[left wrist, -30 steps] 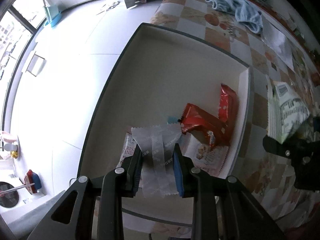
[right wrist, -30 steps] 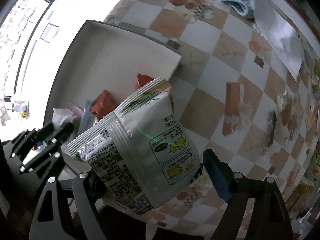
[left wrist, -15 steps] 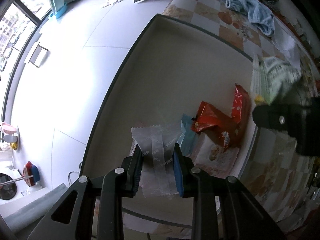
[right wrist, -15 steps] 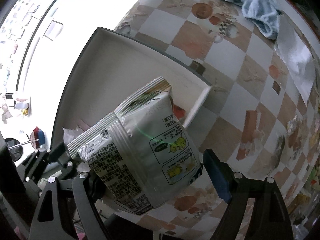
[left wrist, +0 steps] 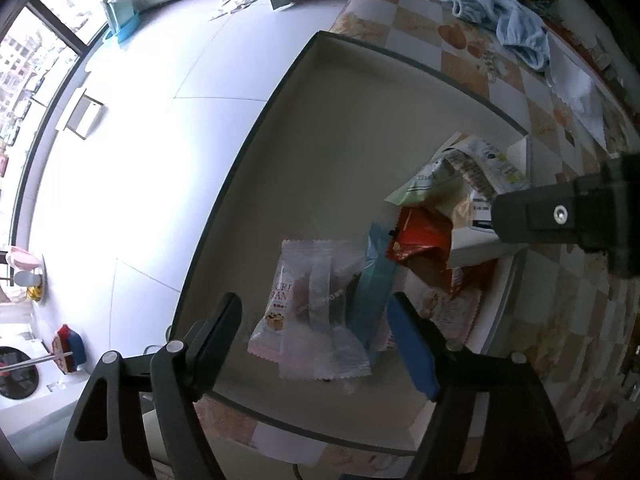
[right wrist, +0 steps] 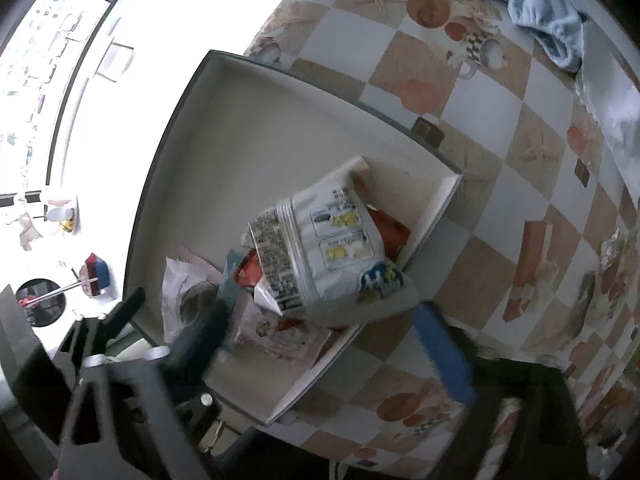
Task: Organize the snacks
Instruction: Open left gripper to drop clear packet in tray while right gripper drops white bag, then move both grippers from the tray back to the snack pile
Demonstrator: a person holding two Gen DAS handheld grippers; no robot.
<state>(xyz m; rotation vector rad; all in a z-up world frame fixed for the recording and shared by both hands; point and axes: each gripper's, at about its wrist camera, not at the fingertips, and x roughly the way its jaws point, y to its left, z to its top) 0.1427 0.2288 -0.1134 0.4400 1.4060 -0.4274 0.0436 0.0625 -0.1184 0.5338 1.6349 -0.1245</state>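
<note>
A shallow white tray with a dark rim (left wrist: 304,128) (right wrist: 256,120) sits at the table's edge. In it lie a clear pastry packet (left wrist: 308,304) (right wrist: 184,292), a blue packet (left wrist: 372,292), red snack packets (left wrist: 424,236) (right wrist: 392,232) and a large white-green chip bag (left wrist: 464,172) (right wrist: 320,240) resting on top of them. My left gripper (left wrist: 316,344) is open above the pastry packet, holding nothing. My right gripper (right wrist: 320,344) is open just behind the chip bag, holding nothing; its body also shows at the right of the left wrist view (left wrist: 560,216).
A checkered tablecloth (right wrist: 500,128) covers the table. A light blue towel (left wrist: 500,24) (right wrist: 540,8) lies at the far end, with a clear plastic sheet (left wrist: 576,92) beside it. The white tiled floor (left wrist: 160,120) drops away left of the tray.
My left gripper has opened and the pastry packet now lies in the tray. My right gripper has opened and the chip bag has dropped onto the red packets in the tray.
</note>
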